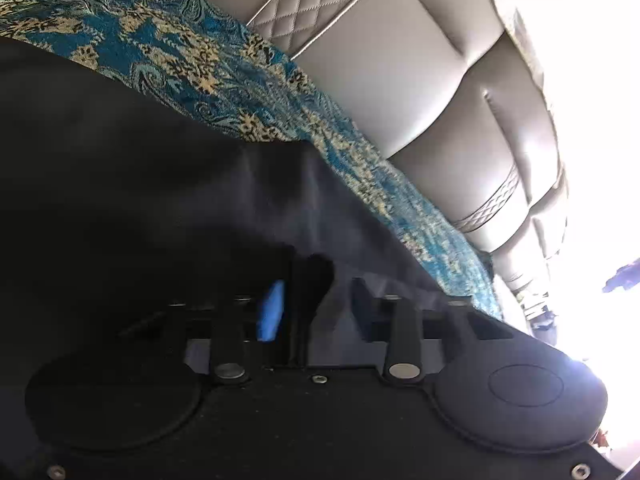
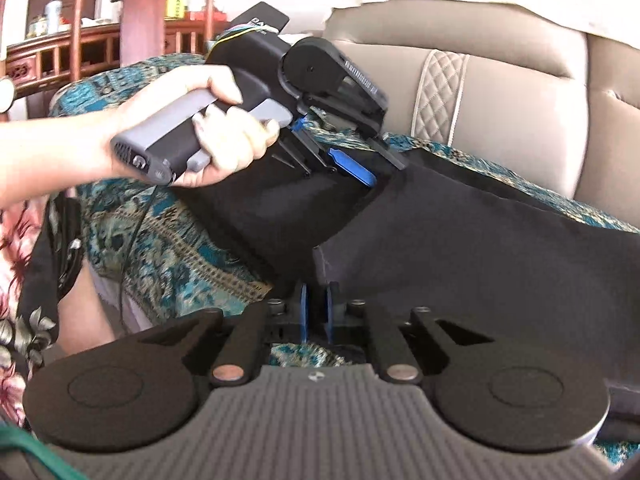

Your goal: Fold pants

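Observation:
The black pants [image 2: 460, 240] lie spread on a teal patterned cover [image 2: 168, 248] over a sofa seat. My right gripper [image 2: 316, 308] is shut on the near edge of the pants, with the blue pads close together on the cloth. My left gripper [image 2: 360, 172], held by a hand [image 2: 224, 120], is at the far edge of the pants, with its blue fingers [image 2: 352, 166] closed on a raised fold. In the left wrist view the pants [image 1: 140, 200] fill the left, and the left gripper [image 1: 308, 304] has dark cloth between its fingers [image 1: 272, 312].
The beige leather sofa backrest [image 2: 500, 112] with quilted strips stands behind the seat, and shows in the left wrist view [image 1: 400, 80]. A wooden cabinet [image 2: 60, 56] with bottles is at the far left. The person's floral clothing [image 2: 20, 280] is at the left edge.

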